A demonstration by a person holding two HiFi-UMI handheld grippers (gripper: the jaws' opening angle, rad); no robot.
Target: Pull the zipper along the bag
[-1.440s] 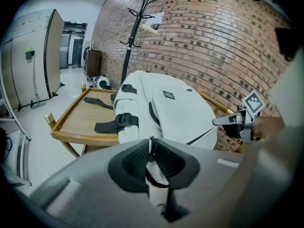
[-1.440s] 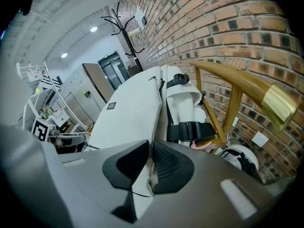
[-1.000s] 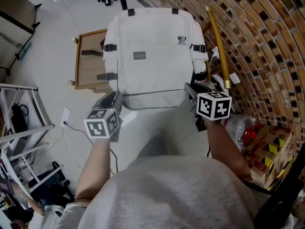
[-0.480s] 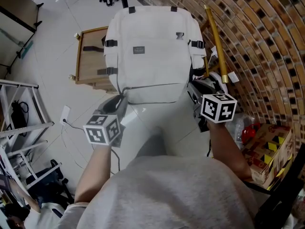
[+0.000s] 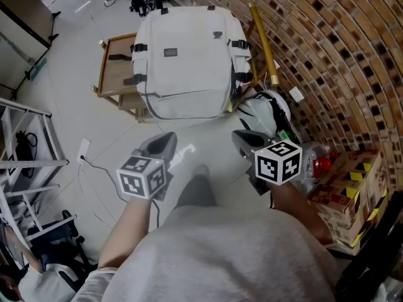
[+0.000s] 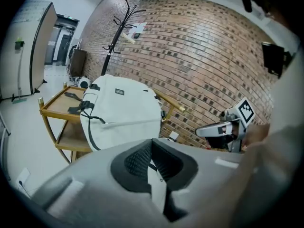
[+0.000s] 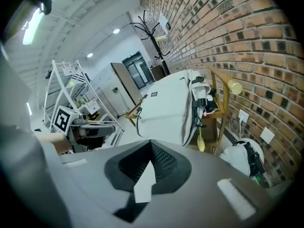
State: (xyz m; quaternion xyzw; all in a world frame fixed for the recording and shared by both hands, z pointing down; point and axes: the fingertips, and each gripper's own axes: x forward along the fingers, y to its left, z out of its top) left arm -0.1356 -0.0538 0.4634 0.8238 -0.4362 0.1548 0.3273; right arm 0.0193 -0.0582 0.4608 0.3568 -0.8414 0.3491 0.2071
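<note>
Our left gripper (image 5: pixel 162 145) and right gripper (image 5: pixel 244 141) are both pressed together, empty, well short of the white bag (image 5: pixel 182 55) on the wooden cart (image 5: pixel 112 74). We should reach its zipper (image 5: pixel 182 95), pinch the pull squarely, and steady the fabric alongside.

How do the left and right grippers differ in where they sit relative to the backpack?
The left gripper hangs over open floor off the backpack's left corner; the right gripper hangs off its right corner, beside a white bundle. The left gripper aims slightly right of the backpack; the right gripper aims straight at it. Both are shut, empty, clear of it.
</note>
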